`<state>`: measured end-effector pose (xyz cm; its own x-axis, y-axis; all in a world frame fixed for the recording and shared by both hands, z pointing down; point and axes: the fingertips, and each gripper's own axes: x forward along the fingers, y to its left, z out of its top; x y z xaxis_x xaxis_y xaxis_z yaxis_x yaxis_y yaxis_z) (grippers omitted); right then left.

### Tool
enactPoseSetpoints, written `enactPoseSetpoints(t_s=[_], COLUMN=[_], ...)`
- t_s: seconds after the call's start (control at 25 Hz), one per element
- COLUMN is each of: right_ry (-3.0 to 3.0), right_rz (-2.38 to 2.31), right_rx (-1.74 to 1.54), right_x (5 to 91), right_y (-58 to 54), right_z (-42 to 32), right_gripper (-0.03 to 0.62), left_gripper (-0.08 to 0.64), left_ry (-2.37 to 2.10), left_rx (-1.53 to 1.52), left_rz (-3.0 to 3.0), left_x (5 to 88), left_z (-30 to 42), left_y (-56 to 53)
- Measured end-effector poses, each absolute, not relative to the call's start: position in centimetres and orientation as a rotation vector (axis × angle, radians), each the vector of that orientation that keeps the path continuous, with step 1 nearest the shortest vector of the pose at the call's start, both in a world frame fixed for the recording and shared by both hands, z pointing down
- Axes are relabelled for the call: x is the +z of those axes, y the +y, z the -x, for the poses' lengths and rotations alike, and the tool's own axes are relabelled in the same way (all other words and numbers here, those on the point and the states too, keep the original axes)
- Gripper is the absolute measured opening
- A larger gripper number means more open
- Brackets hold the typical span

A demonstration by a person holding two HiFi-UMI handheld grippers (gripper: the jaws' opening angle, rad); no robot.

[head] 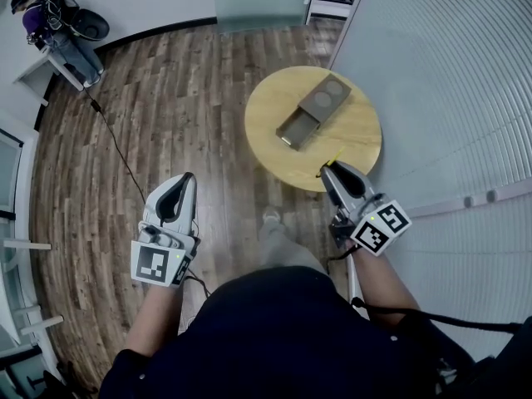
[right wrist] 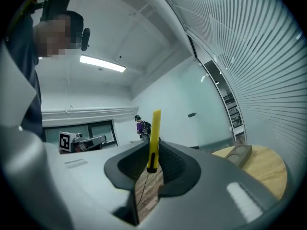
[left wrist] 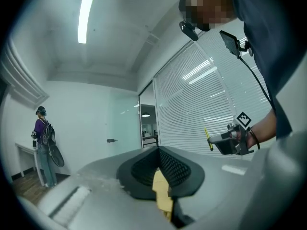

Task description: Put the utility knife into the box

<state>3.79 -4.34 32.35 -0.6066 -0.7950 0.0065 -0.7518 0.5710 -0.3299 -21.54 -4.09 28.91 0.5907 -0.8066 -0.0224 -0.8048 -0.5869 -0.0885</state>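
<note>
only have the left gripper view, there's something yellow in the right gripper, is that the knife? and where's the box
observer: yes, the right gripper is shut on the yellow utility knife, which stands up out of the jaws.
operator: and the box
observer: the box lies on the round wooden table, just ahead of the right gripper.
operator: open?
observer: yes, its tray is slid out on the near side and looks empty.

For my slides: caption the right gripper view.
Right gripper shut on a yellow utility knife, wooden table at right.
</note>
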Motion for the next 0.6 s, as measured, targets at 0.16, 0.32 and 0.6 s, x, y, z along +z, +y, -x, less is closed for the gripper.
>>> enactPoseSetpoints(t_s=[0.16, 0.32, 0.6], right_ry=[2.644, 2.655, 2.707], right_rz=[1.314, 1.293, 1.24], right_rx=[-0.46, -0.491, -0.519], right_x=[32.7, 32.8, 34.0], right_y=[-10.7, -16.3, -23.9], right_z=[-6.0, -7.7, -10.3], right_gripper=[0.072, 0.072, 0.072], left_gripper=[0.003, 0.003, 0.003], left_ry=[1.359, 1.334, 1.316], left_rx=[-0.048, -0.066, -0.144], left_rz=[2.725, 2.73, 2.728], left_x=[28.6, 27.5, 28.9], left_z=[18.9, 16.1, 12.4], left_y=[-10.9, -17.1, -25.5])
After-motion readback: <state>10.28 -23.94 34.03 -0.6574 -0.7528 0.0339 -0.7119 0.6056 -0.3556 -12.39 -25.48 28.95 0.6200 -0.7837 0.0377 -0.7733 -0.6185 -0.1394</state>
